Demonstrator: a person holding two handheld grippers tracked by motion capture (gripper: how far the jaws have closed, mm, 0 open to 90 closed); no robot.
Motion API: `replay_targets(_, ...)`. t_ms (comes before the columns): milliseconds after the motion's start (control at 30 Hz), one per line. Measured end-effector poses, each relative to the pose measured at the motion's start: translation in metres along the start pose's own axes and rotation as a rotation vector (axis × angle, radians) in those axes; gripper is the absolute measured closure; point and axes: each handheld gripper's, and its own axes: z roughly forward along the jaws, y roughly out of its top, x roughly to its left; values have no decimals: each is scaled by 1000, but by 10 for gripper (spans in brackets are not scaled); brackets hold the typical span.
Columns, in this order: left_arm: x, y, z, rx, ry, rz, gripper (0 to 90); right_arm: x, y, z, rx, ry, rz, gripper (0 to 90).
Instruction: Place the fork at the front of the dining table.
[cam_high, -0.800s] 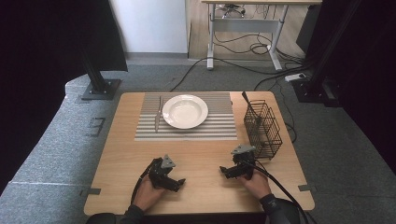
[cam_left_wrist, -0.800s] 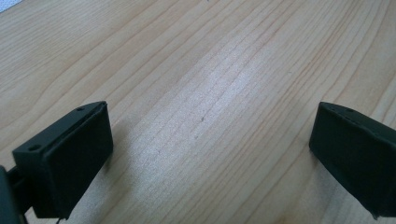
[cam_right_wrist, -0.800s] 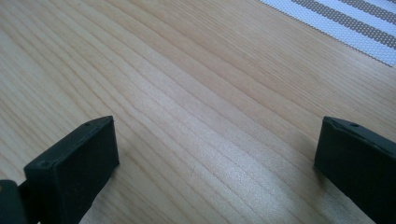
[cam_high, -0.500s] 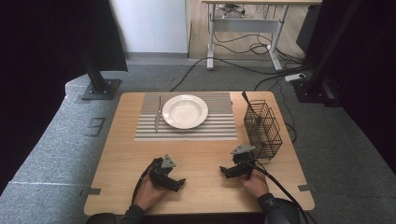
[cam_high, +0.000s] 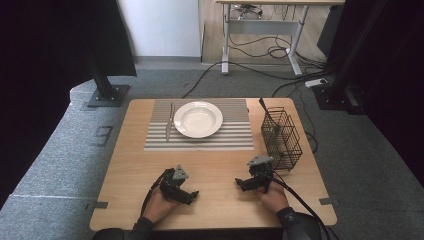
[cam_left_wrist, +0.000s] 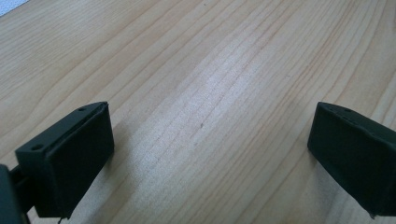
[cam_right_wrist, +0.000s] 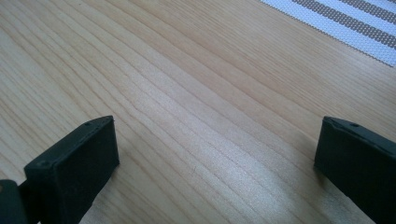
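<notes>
Resting on the near part of the table (cam_high: 215, 160), your two grippers are lying low on bare wood, well apart from each other. You are holding the left gripper (cam_high: 187, 192) in your left hand (cam_high: 159, 204), with its jaws pointing toward the table's middle. In the left gripper view its jaws are standing wide apart, with nothing but wood grain between them. You are holding the right gripper (cam_high: 241, 183) in your right hand (cam_high: 272, 196), just beside the near end of the basket (cam_high: 281, 137). Its jaws are also standing wide apart, with bare wood between them, and a corner of the mat (cam_right_wrist: 355, 23) is showing at the upper right of the right gripper view.

The striped mat is lying across the far half of the table. The plate (cam_high: 198, 119) is sitting on it, near its middle. The knife (cam_high: 169, 121) is lying on the mat just left of the plate, lengthwise toward you. The wire basket is standing at the right edge of the table, and a dark handle (cam_high: 263, 107) is sticking up from its far end. Both grippers are well apart from the plate and knife.
</notes>
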Motion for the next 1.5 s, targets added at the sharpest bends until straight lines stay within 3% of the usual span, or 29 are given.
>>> replay_targets(167,2,5,-1,14,-6,-7,20,0,0,0,0,-1,-2,0)
replay_targets(367,3,21,-11,-17,-25,-3,36,0,0,0,0,0,-1,0)
replay_targets(500,3,40,-16,-43,-46,14,51,0,0,0,0,-1,-2,0)
replay_targets(767,1,67,-20,-43,-43,59,62,0,0,0,0,-1,-3,0)
replay_targets(1067,-1,110,-25,-74,-68,98,112,0,0,0,0,-1,-1,0)
replay_targets(1500,-10,166,-21,-98,-88,142,138,0,0,0,-1,4,-12,0)
